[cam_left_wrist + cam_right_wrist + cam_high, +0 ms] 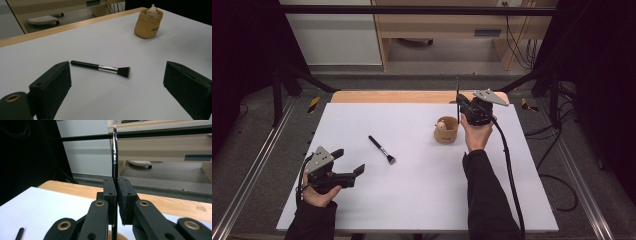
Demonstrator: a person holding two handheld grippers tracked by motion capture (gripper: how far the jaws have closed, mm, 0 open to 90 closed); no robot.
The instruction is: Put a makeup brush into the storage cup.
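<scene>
My right gripper (461, 106) hovers just above a tan cup (446, 131) at the back right, shut on a thin black brush (457, 92) that stands upright. In the right gripper view the pads (110, 192) pinch the thin brush (114, 150) at its handle, and the cup's rim (118, 236) shows below. A small pale figure (152, 10) peeks out of the cup (148, 26). A black makeup brush (382, 149) with a silver ferrule lies flat mid-table. My left gripper (348, 161) rests at the front left, open, its jaws on either side of the makeup brush (100, 67) but well short of it.
A white sheet (412, 195) covers the table, with a strip of wooden tabletop (392, 96) at its far edge. Black frame bars and cables run along both sides. A cable (511, 175) trails from my right gripper across the sheet's right side.
</scene>
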